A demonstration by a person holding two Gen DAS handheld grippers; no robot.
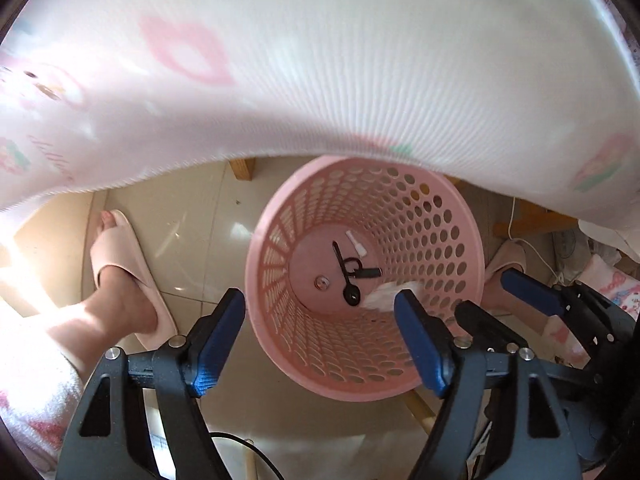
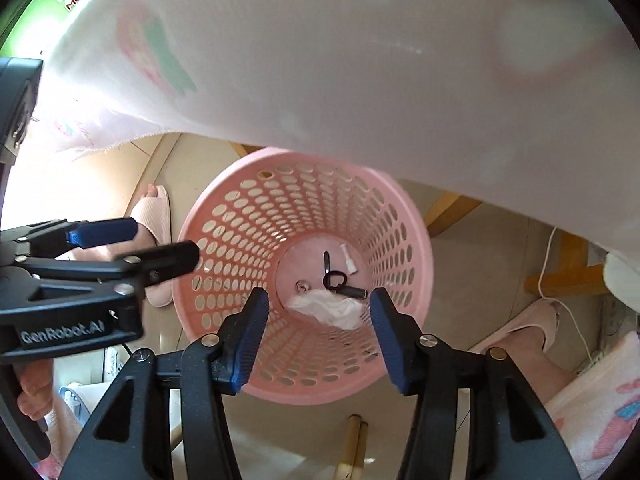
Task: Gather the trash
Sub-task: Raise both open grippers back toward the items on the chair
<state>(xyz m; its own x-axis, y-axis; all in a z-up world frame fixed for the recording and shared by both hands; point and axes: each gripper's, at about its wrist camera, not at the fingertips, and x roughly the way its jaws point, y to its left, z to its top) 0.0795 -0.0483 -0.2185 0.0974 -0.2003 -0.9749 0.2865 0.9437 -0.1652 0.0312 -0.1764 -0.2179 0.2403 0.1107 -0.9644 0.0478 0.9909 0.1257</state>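
A pink perforated waste basket (image 1: 452,248) (image 2: 404,216) stands on the tiled floor below both grippers. On its bottom lie a crumpled white tissue (image 2: 332,310) (image 1: 380,296), a black scissors-like item (image 1: 346,268) (image 2: 336,278), a small white cap (image 1: 356,244) (image 2: 347,258) and a small metal piece (image 1: 321,282). My left gripper (image 1: 320,336) is open and empty above the basket. My right gripper (image 2: 318,336) is open and empty above it too. The right gripper also shows at the right of the left wrist view (image 1: 520,292), and the left gripper at the left of the right wrist view (image 2: 132,240).
A white tablecloth with pink prints (image 1: 320,60) (image 2: 360,60) hangs over the basket's far rim. The person's feet in pink slippers (image 1: 120,264) (image 2: 520,328) stand either side. Wooden table legs (image 1: 242,168) (image 2: 452,212) and a white cable (image 2: 560,300) are nearby.
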